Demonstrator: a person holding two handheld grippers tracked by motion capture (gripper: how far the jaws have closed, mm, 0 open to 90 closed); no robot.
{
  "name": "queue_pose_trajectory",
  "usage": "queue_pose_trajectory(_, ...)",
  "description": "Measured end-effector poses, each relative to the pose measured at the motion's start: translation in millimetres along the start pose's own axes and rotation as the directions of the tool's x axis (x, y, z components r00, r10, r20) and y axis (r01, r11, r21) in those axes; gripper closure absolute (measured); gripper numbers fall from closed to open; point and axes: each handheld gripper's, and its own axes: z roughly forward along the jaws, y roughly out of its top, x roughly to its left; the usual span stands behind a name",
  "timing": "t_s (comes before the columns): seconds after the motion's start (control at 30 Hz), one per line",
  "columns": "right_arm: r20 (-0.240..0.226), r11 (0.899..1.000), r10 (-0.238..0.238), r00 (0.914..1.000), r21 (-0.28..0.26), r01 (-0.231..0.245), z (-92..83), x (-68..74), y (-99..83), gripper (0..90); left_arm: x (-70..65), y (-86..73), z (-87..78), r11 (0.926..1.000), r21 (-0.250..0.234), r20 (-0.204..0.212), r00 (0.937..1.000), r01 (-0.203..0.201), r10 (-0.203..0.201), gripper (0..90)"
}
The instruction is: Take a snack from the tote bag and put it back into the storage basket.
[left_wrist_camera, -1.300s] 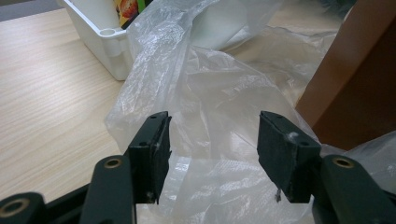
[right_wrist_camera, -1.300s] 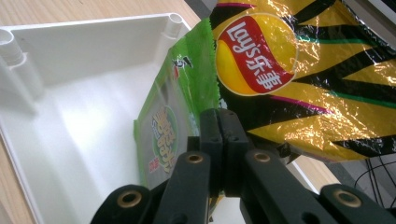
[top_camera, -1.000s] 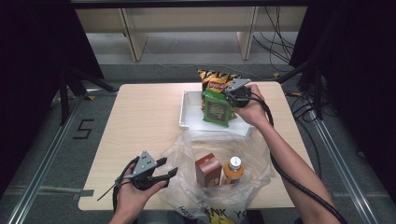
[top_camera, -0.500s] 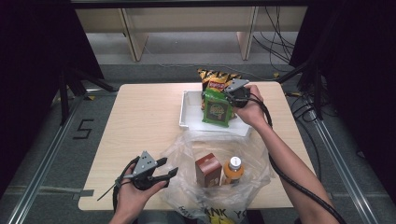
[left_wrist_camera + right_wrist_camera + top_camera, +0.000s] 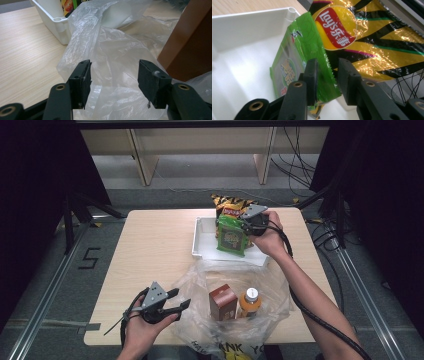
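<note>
On the desk (image 5: 150,245), a tray (image 5: 200,240) is sitting toward the far edge, right of centre. A small snack packet (image 5: 231,236) is standing in the tray, leaning against a larger chip bag (image 5: 230,206) just behind it. The right tongs (image 5: 243,224) are hovering at the packet's right edge. Nearer the person, a plastic bag (image 5: 200,285) is lying open just before the tray, holding a carton (image 5: 223,301) with a bottle (image 5: 248,302) just to its right. The left tongs (image 5: 181,300) are resting at the bag's left edge.
</note>
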Motion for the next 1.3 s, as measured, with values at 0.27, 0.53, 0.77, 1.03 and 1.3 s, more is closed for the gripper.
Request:
queue_pose_trajectory(0.27,-0.001,0.999,-0.009,1.0,-0.034,0.009,-7.6,-0.4,3.5,66.6,0.2,0.3,-0.1,1.0,-0.001,-0.001,1.0,-0.002,0.002,43.7)
queue_pose_trajectory(0.53,-0.011,0.998,0.023,0.9997,-0.05,-0.023,-17.8,-4.7,1.3,65.4,0.3,0.9,-0.5,1.0,-0.009,-0.004,1.0,-0.003,0.003,43.6)
queue_pose_trajectory(0.77,-0.078,0.994,0.084,0.9934,-0.067,-0.089,-31.1,-5.1,-3.4,61.2,-0.1,1.5,-1.4,0.9998,-0.019,-0.008,1.0,-0.003,0.003,43.1)
queue_pose_trajectory(1.03,-0.11,0.98,0.172,0.9789,-0.084,-0.181,-47.8,-2.2,-11.0,53.1,2.0,2.1,-3.3,0.9995,-0.03,-0.025,0.9996,-0.01,0.01,41.6)
queue_pose_trajectory(1.3,-0.128,0.971,0.206,0.97,-0.095,-0.219,-63.9,2.7,-20.5,48.6,3.5,0.5,-3.8,0.9993,-0.038,-0.034,0.9994,0.004,-0.005,40.0)
